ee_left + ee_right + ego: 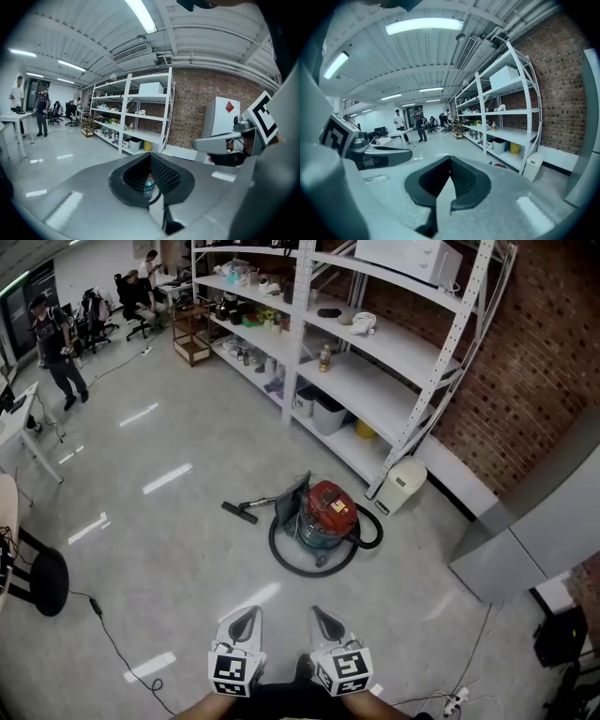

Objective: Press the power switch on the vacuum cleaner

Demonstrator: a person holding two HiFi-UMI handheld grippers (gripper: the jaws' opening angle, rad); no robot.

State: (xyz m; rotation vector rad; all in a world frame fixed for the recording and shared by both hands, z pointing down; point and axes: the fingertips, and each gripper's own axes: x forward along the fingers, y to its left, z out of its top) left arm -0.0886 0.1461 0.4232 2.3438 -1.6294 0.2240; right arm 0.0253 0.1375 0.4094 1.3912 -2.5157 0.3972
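Observation:
The vacuum cleaner (324, 515), a red-topped drum with a teal-grey body, stands on the floor ahead of me. Its black hose (281, 554) loops round it to a floor nozzle (239, 512). I cannot make out its power switch at this distance. My left gripper (247, 618) and right gripper (326, 619) are held side by side low in the head view, well short of the vacuum, both shut and holding nothing. In the left gripper view a sliver of the vacuum (148, 183) shows through a slit between the shut left gripper's (150, 159) jaws. The right gripper (450, 161) points the same way.
A white shelving rack (375, 352) with boxes and bottles runs behind the vacuum. A white bin (403, 484) stands by its post and a grey cabinet (525, 540) at the right. A black stool (42, 582) and floor cable (112, 634) lie left. People (56, 343) are far off.

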